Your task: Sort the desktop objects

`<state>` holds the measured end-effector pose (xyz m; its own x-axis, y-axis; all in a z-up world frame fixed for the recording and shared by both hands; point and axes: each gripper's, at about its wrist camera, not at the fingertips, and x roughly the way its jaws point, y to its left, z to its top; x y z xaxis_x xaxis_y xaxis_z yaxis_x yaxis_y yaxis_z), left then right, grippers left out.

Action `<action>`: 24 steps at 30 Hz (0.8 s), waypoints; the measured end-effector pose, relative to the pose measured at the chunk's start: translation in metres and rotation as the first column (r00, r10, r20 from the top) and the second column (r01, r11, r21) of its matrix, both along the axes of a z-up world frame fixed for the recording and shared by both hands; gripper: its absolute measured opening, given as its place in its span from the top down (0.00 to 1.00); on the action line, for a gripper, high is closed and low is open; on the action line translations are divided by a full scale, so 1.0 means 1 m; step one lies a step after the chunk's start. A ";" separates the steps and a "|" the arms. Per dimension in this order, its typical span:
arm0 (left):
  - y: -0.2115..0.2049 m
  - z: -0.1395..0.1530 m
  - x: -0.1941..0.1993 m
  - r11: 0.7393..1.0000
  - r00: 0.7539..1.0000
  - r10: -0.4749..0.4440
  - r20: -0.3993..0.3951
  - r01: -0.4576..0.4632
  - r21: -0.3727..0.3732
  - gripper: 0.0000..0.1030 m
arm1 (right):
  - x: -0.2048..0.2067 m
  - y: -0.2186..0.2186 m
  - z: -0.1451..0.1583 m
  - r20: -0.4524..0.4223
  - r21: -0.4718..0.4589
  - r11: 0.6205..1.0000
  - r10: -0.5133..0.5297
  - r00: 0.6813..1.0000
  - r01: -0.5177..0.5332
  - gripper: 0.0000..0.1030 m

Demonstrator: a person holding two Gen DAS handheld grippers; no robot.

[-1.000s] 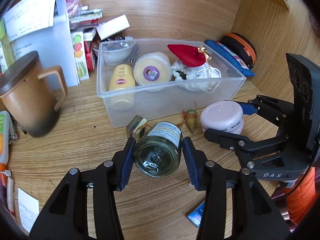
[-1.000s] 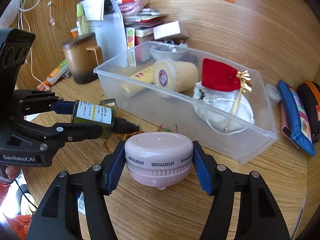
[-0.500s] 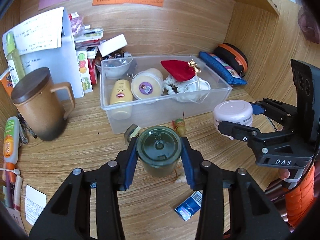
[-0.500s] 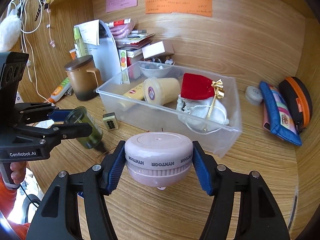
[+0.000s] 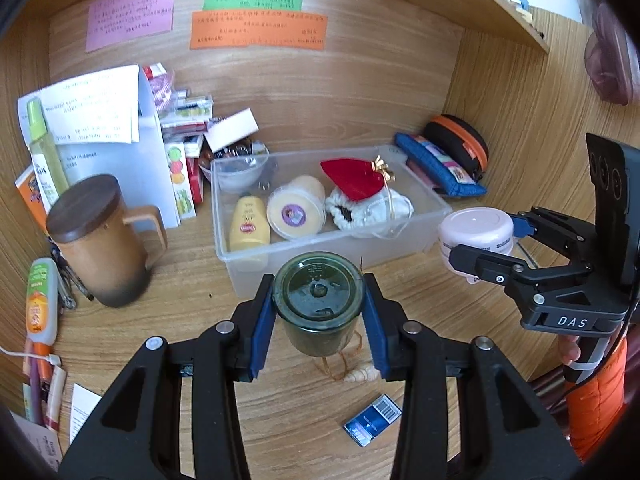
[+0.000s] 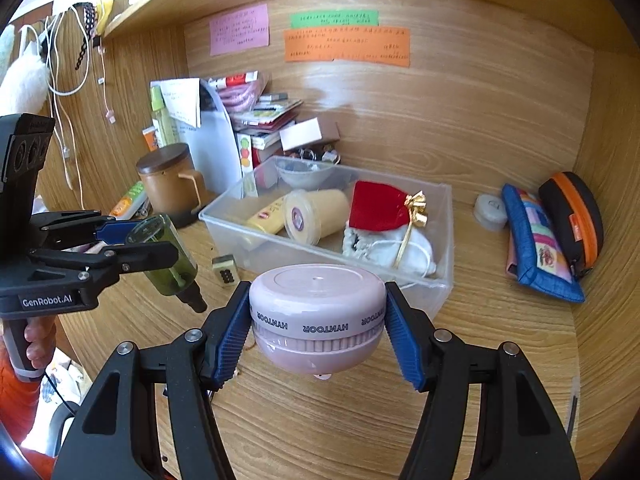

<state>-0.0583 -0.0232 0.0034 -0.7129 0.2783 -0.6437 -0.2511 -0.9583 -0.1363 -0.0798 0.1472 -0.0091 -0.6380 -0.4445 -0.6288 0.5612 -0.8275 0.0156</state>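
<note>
The left claw (image 5: 319, 312) is clamped on a green glass bottle (image 5: 318, 304), held clear of the desk (image 5: 180, 280) with its base toward the camera and its black neck angled downward. The right claw (image 6: 318, 332) is clamped on a pink round device (image 6: 318, 312) marked HYNTOOR, also off the desk. The clear plastic bin (image 6: 448, 240) lies just ahead of both claws.

Risks:
- The glass is smooth and round, and the pads grip only its upper body. A tilt may let it slide out neck first.
- Both loads approach one bin, so the claws may collide.
- The bin already holds a yellow bottle (image 5: 248, 226), a cream tub (image 5: 296, 212) and a red pouch (image 5: 352, 178). Free space is limited, and a drop onto these may roll or crack the glass.
</note>
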 end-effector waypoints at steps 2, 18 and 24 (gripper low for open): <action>-0.003 0.005 -0.003 1.000 1.000 0.004 -0.011 -0.004 0.002 0.60 | -0.002 0.001 0.005 -0.009 -0.003 1.000 -0.004 1.000 0.004 0.42; -0.020 0.037 -0.038 0.999 0.997 0.034 -0.074 -0.032 0.028 0.60 | -0.036 0.006 0.029 -0.045 -0.026 0.999 -0.034 0.998 0.033 0.42; -0.024 0.035 -0.059 0.999 0.997 0.040 -0.066 -0.038 0.031 0.60 | -0.061 -0.003 0.030 -0.037 -0.023 0.999 -0.033 0.999 0.032 0.42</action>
<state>-0.1177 -0.0467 0.0388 -0.7643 0.2681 -0.5865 -0.2233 -0.9632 -0.1494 -0.1403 0.1443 0.0212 -0.6748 -0.4372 -0.5946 0.5347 -0.8449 0.0144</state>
